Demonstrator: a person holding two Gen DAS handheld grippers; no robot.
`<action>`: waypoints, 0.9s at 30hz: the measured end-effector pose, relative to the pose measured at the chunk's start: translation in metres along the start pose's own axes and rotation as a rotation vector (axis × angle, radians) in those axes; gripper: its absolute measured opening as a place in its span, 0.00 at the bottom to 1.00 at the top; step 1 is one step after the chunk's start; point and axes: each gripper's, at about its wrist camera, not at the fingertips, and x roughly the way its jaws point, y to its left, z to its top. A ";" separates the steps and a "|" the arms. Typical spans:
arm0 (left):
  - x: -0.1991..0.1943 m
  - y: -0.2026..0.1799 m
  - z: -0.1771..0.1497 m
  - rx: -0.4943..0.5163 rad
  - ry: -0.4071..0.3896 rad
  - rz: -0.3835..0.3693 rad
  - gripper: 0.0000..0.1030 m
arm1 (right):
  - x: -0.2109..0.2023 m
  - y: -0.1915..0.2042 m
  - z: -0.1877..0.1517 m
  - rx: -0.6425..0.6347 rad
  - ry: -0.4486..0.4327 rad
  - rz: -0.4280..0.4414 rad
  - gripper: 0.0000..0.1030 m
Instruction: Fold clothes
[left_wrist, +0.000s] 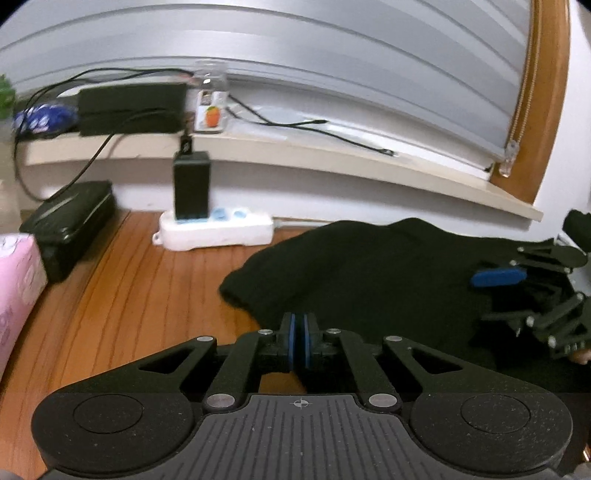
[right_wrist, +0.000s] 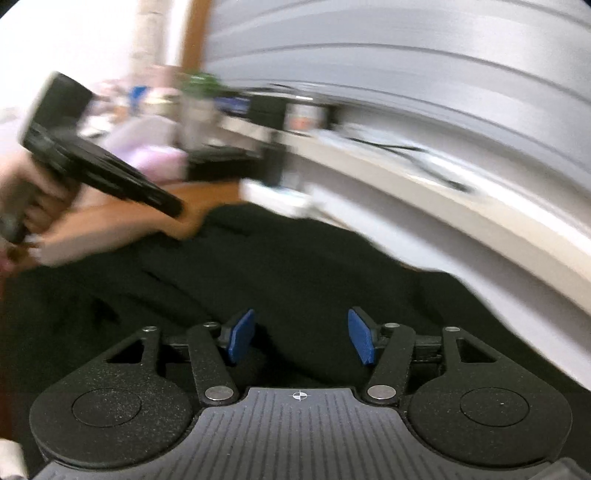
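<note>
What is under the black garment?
The black garment lies on the wooden table, bare wood showing left of it. Whatever else sits beneath is covered.

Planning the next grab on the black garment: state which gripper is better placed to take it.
Right. The right gripper is open with the black garment directly beneath its fingers. The left gripper is shut, at the cloth's near edge by bare wooden table.

Black garment (left_wrist: 354, 273), plain and dark, lay spread in soft rumples on wooden tabletop (left_wrist: 147, 288), against the wall under the sill. Bunched into low folds, with a rounded edge toward the bare wood. Filled most of the right wrist view, fabric creased.
</note>
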 end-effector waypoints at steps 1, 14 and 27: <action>0.000 0.003 -0.001 -0.011 -0.002 -0.001 0.03 | 0.007 0.008 0.005 -0.013 0.000 0.030 0.55; 0.005 0.011 -0.005 -0.072 -0.027 -0.041 0.24 | 0.004 0.018 -0.002 -0.052 -0.011 0.026 0.03; 0.022 -0.002 -0.002 -0.108 0.015 -0.125 0.46 | 0.036 0.068 -0.001 -0.191 0.016 0.094 0.09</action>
